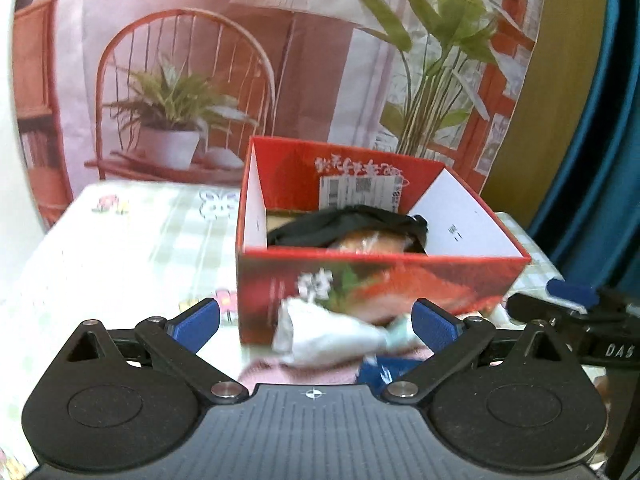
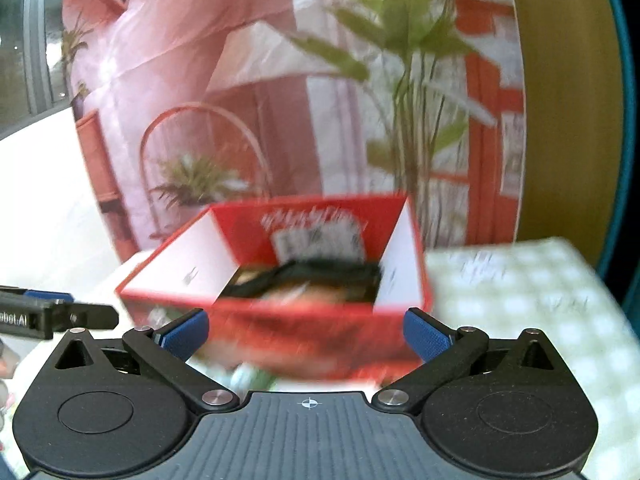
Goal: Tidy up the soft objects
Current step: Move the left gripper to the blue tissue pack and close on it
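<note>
Both pairs of fingers stand spread wide with nothing between them: the left gripper [image 1: 316, 322] hangs over the near pile and the right gripper [image 2: 306, 330] faces the box's near wall. On the table, just in front of the red cardboard box [image 1: 400, 280], lies a bunched white cloth [image 1: 328, 334], with a pink fabric [image 1: 300, 372] and a dark blue cloth [image 1: 384, 372] nearer still, partly hidden by the left gripper's body. Inside the box a black garment [image 1: 344, 224] already lies over an orange-tan soft item [image 1: 368, 242], so the sorting looks partly done, and the three near pieces appear to be what is left. Under it all is a checked tablecloth with flower prints [image 1: 140, 248]; a printed backdrop of a chair and potted plants [image 1: 180, 80] hangs at the far side. The right wrist view is blurred.
</note>
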The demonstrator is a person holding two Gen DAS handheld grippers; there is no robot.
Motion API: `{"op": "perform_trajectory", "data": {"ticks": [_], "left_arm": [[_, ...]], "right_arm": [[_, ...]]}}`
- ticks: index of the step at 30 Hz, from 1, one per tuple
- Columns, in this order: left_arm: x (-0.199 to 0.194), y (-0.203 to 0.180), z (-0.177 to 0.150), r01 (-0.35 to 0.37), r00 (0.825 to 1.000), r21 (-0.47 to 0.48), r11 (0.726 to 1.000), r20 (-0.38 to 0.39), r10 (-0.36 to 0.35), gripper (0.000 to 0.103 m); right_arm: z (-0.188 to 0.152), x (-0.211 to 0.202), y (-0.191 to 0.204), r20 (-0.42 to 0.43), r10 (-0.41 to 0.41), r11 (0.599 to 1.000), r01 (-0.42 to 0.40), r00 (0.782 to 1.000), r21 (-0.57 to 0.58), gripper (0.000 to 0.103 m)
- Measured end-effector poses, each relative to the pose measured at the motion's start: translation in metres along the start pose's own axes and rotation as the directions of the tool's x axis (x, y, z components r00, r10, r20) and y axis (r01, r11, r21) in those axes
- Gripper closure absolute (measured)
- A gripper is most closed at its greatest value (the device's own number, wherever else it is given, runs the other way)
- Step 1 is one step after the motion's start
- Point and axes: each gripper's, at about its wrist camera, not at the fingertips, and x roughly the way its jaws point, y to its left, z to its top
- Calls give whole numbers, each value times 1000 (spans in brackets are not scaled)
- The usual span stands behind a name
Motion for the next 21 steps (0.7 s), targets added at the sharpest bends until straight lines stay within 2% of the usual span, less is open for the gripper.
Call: {"op": "perform_trajectory", "data": {"ticks": [4, 8, 12, 14, 16, 21], "left_arm": [[-4, -4, -22, 9, 1000, 14, 1000, -10, -9, 0], [-7, -11, -38, 20, 1000, 48, 999, -18, -19, 0], [-5, -12, -44, 22, 999, 51, 998, -49, -19, 0], [-6, -9, -45, 24, 998, 41, 999, -52, -22, 1], [-7, -8, -46, 27, 998, 48, 998, -53, -25, 2], [-5, -14, -46, 53, 996, 94, 994, -72, -46, 13]], "right_arm": [[-22, -8, 5, -24, -13, 1000, 13, 1000, 11, 0], [-39, -23, 11, -14, 4, 999, -4, 1000, -32, 1], [-49, -22, 19, -103, 40, 996, -48, 994, -75, 1], [-54, -20, 24, -143, -1, 995, -13, 990, -99, 0], [-57, -17, 28, -179, 3, 995, -21, 984, -102, 0], [-59, -16, 31, -216, 27, 993, -52, 976, -108, 1]]}}
